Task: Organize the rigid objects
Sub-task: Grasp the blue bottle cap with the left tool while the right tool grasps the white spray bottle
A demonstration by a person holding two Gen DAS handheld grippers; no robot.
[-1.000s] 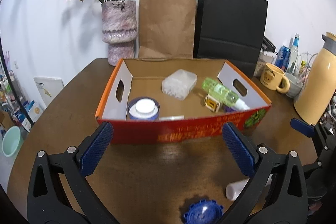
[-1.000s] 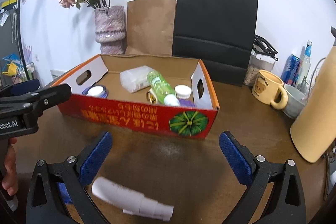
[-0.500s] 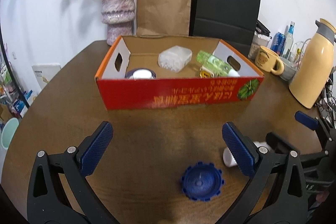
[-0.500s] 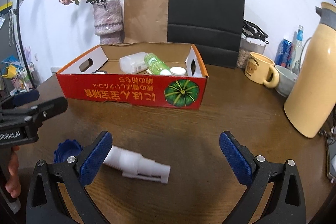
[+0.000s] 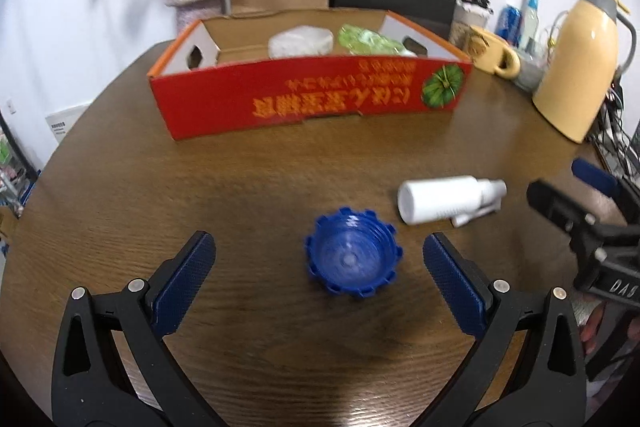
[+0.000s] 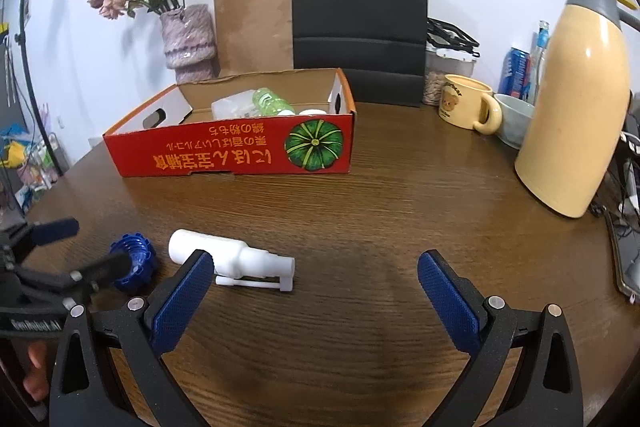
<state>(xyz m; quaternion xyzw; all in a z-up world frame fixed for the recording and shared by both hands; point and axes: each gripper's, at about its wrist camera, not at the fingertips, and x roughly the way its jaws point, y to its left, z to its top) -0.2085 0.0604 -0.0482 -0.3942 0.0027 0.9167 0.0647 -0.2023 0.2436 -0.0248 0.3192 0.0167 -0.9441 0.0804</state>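
Note:
A blue ridged cap (image 5: 351, 254) lies open side up on the brown table, between and just ahead of the fingers of my left gripper (image 5: 316, 251), which is open and empty. A white spray bottle (image 5: 446, 199) lies on its side to the cap's right. In the right wrist view the same white spray bottle (image 6: 234, 258) lies just ahead of the left finger of my right gripper (image 6: 314, 269), also open and empty, and the blue cap (image 6: 134, 261) sits left of it. The red cardboard box (image 5: 304, 103) farther back holds a clear container, a green bottle and other items.
A cream thermos (image 6: 576, 107), a yellow mug (image 6: 466, 103) and a bowl (image 6: 516, 119) stand at the right. A vase of dried flowers (image 6: 188, 43), a brown paper bag (image 6: 256, 23) and a black bag (image 6: 358, 19) stand behind the box. Cables lie at the table's right edge.
Both grippers have pulled back from the box and dropped lower. The blue cap and white bottle now sit farther up in both views, the cap between my left fingers.

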